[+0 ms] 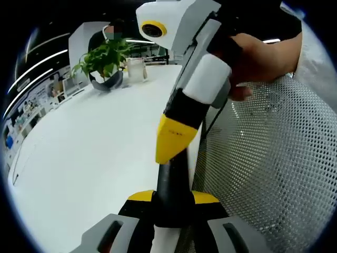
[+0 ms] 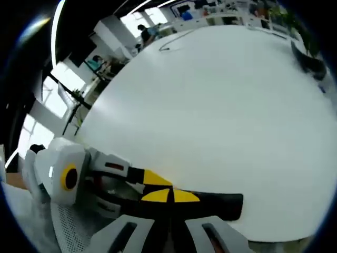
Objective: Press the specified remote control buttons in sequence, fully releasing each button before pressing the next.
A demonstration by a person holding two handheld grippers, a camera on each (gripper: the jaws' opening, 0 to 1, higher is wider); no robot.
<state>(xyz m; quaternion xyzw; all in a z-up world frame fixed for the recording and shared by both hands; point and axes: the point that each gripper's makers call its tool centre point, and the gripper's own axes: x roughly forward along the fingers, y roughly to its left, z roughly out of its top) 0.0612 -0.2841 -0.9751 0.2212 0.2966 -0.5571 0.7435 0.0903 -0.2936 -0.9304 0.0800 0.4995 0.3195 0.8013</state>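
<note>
Two grippers meet over one black remote control at the near edge of a white table.

In the left gripper view, the left gripper point(image 1: 168, 203) rises from the bottom with its yellow-tipped jaws clenched on the lower end of the remote control point(image 1: 171, 192), which stands up between them as a dark, narrow bar. Coming in from the upper right, the right gripper point(image 1: 171, 142) slants down so that its closed yellow tip rests on the upper part of the remote; whether it is pressing a button cannot be told. A hand point(image 1: 258, 55) holds that gripper near the top right. The white table point(image 1: 89, 153) spreads to the left, its edge running just beside the remote. Near its far edge stand a potted plant point(image 1: 105, 63) in a dark pot and, just to the right of it, a clear glass container point(image 1: 136, 68). A white mesh chair back point(image 1: 274, 158) fills the right side.

In the right gripper view, the right gripper point(image 2: 169, 196) has its yellow jaw tips drawn together, touching the remote control point(image 2: 210, 203), which lies across the picture along the table's near edge. The left gripper point(image 2: 131, 182) enters from the left and grips the remote's left end. The table point(image 2: 210, 105) stretches away above. The plant's dark pot point(image 2: 310, 60) sits at the far right edge. White mesh point(image 2: 79, 226) shows at the lower left.
</note>
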